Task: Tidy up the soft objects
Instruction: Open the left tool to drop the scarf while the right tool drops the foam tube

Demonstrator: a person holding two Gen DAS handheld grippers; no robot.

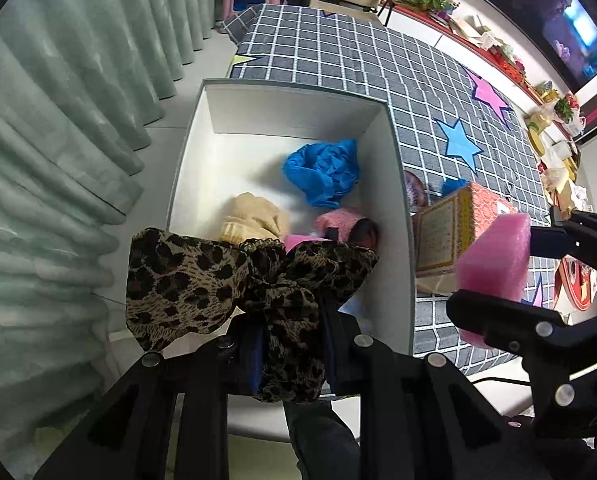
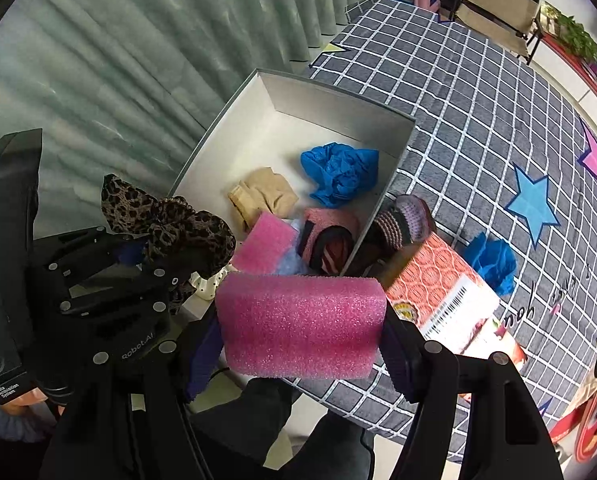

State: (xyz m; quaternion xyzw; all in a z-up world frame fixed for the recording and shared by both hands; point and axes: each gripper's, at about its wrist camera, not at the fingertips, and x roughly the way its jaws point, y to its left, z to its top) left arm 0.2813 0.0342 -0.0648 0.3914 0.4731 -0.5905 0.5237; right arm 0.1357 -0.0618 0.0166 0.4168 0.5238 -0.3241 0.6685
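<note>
Fingers of the left gripper (image 1: pixel 290 344) are clamped on a leopard-print bow (image 1: pixel 234 280), held over the near edge of the white box (image 1: pixel 290 96). Right gripper (image 2: pixel 302 344) fingers are clamped on a pink foam block (image 2: pixel 300 324), beside the box on the checked worktop (image 2: pixel 458 100).

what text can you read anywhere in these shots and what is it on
"Robot.AI": on the left gripper body, right wrist view.
"Data Acquisition System": small label on the black handle of that gripper, only just legible.
"you": upside down on the checked cloth.
Barcode and print on the orange box: too small to read.
Side panel of the box in the left wrist view: blurred.
</note>
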